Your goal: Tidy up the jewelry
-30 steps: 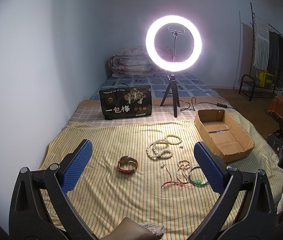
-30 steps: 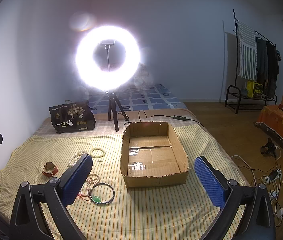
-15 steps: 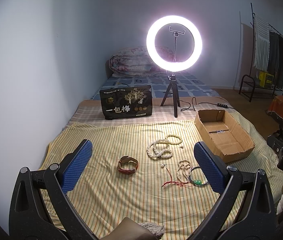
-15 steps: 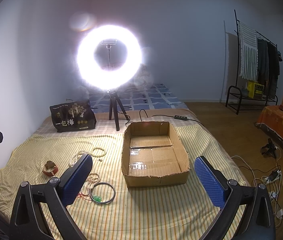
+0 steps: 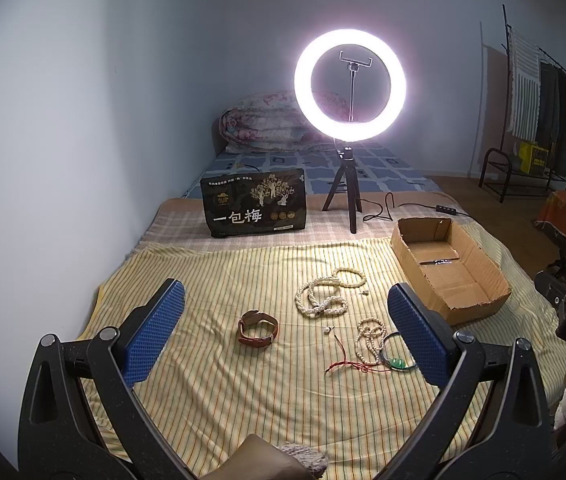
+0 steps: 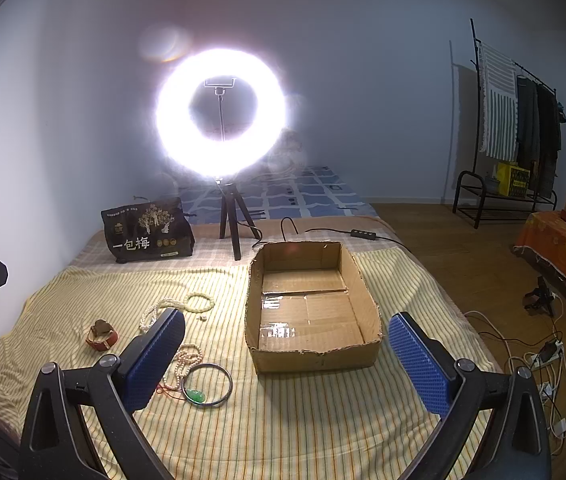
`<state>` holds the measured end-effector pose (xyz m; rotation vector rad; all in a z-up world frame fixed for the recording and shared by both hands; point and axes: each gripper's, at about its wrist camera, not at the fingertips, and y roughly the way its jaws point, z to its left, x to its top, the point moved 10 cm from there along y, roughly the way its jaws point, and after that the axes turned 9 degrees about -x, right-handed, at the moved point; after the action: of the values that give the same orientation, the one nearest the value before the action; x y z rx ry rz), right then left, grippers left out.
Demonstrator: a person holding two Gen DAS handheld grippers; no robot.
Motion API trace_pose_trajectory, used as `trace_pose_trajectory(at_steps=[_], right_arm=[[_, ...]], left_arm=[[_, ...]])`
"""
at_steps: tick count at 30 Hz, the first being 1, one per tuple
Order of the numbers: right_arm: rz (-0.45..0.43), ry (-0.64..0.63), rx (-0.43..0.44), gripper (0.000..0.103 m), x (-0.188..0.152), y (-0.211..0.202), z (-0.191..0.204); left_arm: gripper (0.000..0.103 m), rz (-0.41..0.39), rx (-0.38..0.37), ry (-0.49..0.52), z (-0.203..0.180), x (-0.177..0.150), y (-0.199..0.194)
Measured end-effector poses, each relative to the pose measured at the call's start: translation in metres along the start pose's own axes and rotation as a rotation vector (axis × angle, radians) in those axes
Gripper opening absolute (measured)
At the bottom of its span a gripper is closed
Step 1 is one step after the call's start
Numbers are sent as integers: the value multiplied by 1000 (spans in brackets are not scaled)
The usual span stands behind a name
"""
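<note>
When set against the pictures from a moment ago, hardly any change to report: only a slight drift of the right wrist view, with the ring light (image 6: 221, 114) now a little further right. No piece of jewelry moved.

Judged from this, sorting not yet begun. Cardboard box (image 6: 315, 360) empty, standing on the striped sheet (image 5: 243, 400) of the bed. All jewelry lying left of the box: bangle (image 6: 207, 384) with green pendant and bead string (image 5: 369, 338) nearest to its front corner, pearl necklace (image 5: 321, 300) and small bead bracelet (image 5: 349, 276) further left, brown-strap watch (image 5: 257, 329) furthest from the box.

Left hand-held gripper (image 5: 285, 300) released, jaws spread wide, holding nothing, raised above the sheet and aimed at the jewelry left of the box. Right hand-held gripper (image 6: 286, 316) also released and empty, held above the sheet just in front of the box, aimed straight into it. Probably waiting for a first pick, most likely of the bangle or the beads close to the box.
</note>
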<state>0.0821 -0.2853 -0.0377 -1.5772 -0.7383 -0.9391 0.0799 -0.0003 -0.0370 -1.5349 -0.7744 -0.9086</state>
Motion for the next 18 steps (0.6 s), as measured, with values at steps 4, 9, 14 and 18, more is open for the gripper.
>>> trace_pose_trajectory(at_steps=[4, 9, 14, 18], right_arm=[[1, -2, 3, 103, 0, 1, 1], [3, -8, 9, 103, -1, 0, 5], [13, -23, 20, 103, -3, 2, 9], [21, -48, 35, 103, -6, 5, 14]], left_arm=[[103, 4, 4, -1, 4, -4, 2], [103, 8, 12, -2, 8, -6, 3], [103, 27, 27, -5, 15, -9, 8], [103, 66, 43, -10, 25, -14, 17]])
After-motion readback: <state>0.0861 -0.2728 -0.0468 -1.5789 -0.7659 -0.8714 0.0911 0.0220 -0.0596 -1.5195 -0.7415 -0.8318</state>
